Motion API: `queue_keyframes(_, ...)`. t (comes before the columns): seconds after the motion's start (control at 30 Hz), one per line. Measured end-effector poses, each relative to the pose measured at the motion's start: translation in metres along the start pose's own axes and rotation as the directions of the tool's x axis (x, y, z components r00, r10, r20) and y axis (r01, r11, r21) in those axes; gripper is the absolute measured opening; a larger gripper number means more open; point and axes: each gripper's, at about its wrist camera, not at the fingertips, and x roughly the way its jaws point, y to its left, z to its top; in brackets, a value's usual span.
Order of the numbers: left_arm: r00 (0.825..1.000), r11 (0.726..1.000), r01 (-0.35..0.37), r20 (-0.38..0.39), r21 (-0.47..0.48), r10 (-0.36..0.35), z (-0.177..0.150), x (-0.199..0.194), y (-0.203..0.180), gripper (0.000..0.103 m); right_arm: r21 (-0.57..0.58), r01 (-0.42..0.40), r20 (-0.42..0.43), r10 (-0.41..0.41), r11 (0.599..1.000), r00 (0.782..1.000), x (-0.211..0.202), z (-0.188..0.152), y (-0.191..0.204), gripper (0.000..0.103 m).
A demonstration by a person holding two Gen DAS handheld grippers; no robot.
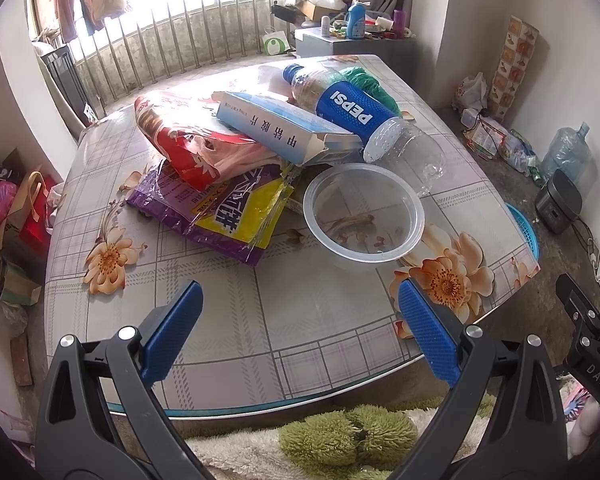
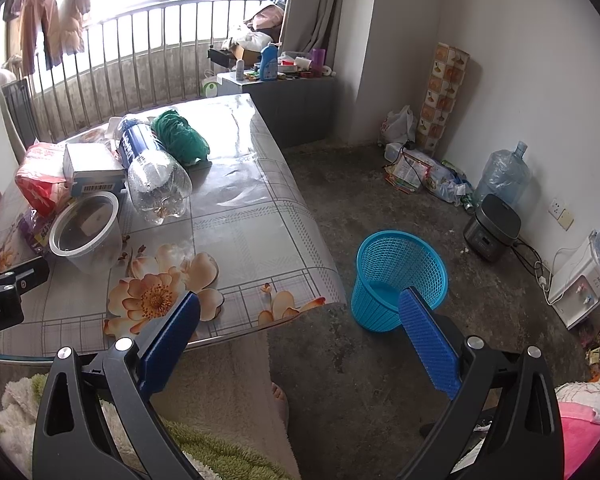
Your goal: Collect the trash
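Beside table (image 2: 240,216), blue basket (image 2: 400,276)

"PEPSI" on blue bottle label (image 1: 354,109); "甲钴胺片" on white-blue box (image 1: 278,130); "DAS" on right gripper (image 1: 594,368) body.

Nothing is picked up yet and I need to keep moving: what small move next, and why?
Probably ease the left gripper forward to the plastic tub. Its jaws stand open and empty, and the tub is the nearest piece of the pile, standing on the table apart from the bottle. The basket waits on the floor to the right.
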Motion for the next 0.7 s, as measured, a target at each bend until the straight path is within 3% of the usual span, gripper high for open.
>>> queue_keyframes(0.7,1.0,1.0,0.0,-0.004,0.001,0.0,-0.0014,0.0005,-0.0009,0.094,0.0,0.001,-0.002,-0.001,1.0,1.0,-0.0002,0.0008,-0.0002,0.096)
